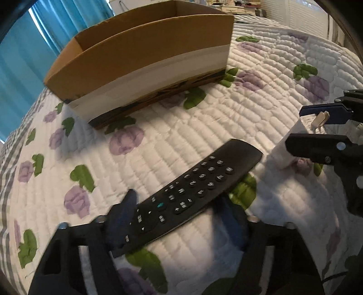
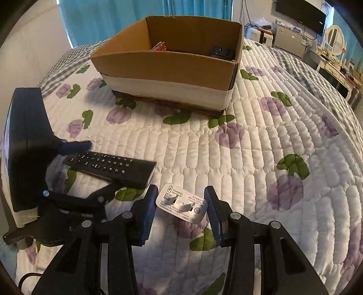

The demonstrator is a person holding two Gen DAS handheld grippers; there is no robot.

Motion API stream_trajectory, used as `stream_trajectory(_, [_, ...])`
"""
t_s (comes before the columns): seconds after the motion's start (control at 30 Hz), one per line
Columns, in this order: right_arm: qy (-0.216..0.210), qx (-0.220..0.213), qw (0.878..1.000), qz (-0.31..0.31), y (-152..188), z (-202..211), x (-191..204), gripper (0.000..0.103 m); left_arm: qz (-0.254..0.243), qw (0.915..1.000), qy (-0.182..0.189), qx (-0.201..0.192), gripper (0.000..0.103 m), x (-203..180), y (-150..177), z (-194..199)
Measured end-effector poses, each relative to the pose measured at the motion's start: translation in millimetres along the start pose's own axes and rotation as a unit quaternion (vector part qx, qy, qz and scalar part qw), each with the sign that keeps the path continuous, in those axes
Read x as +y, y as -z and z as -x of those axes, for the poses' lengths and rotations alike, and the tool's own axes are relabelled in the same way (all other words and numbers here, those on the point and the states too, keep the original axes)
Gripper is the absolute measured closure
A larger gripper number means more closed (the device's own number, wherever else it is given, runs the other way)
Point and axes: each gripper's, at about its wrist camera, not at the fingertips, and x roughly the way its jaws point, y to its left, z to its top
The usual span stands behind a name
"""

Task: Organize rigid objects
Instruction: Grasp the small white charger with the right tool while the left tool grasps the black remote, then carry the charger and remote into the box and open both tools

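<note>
Remote pinched in left gripper jaws, lifted for cardboard box; right gripper jaws spread, straddling white charger, not yet closed

Bed: white quilted cover, purple flowers, green leaves; grey check at far left edge. On it: cardboard box, far centre, open-topped; black remote, near left; white charger, near centre, prongs up.

It was a home bedroom. A quilted floral bedspread covered the bed, teal curtains hung at the far side, and a round-mirrored dressing table stood far right.
</note>
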Motion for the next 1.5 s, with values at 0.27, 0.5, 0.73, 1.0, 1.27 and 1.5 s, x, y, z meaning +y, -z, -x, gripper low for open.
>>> stream_trajectory(0.27, [0.001,-0.014,1.000,-0.003,-1.1,6.3,-1.2,0.061,0.028,0.9993,0.017,-0.015,0.079,9.2,-1.3,12.7])
stream_trajectory(0.5, [0.001,-0.041,0.999,-0.001,-6.0,22.0,0.5,0.061,0.082,0.9960,0.020,-0.030,0.084,21.1,-1.6,34.3])
stream_trajectory(0.73, [0.006,-0.070,0.998,0.000,-11.1,46.1,2.3,0.061,0.101,0.9930,0.022,-0.056,0.084,25.9,-11.4,67.7])
stream_trajectory(1.0, [0.012,-0.119,0.993,0.006,-27.3,95.5,8.2,0.061,0.128,0.9864,0.007,-0.103,0.084,39.4,-24.0,121.0])
stream_trajectory(1.27, [0.014,-0.173,0.985,0.023,-63.1,137.1,13.1,0.062,0.157,0.9758,-0.010,-0.152,0.084,61.7,-53.6,163.5])
stream_trajectory(1.5, [0.014,-0.208,0.978,0.033,-112.0,149.4,7.5,0.062,0.176,0.9685,-0.013,-0.176,0.084,88.8,-95.7,171.9])
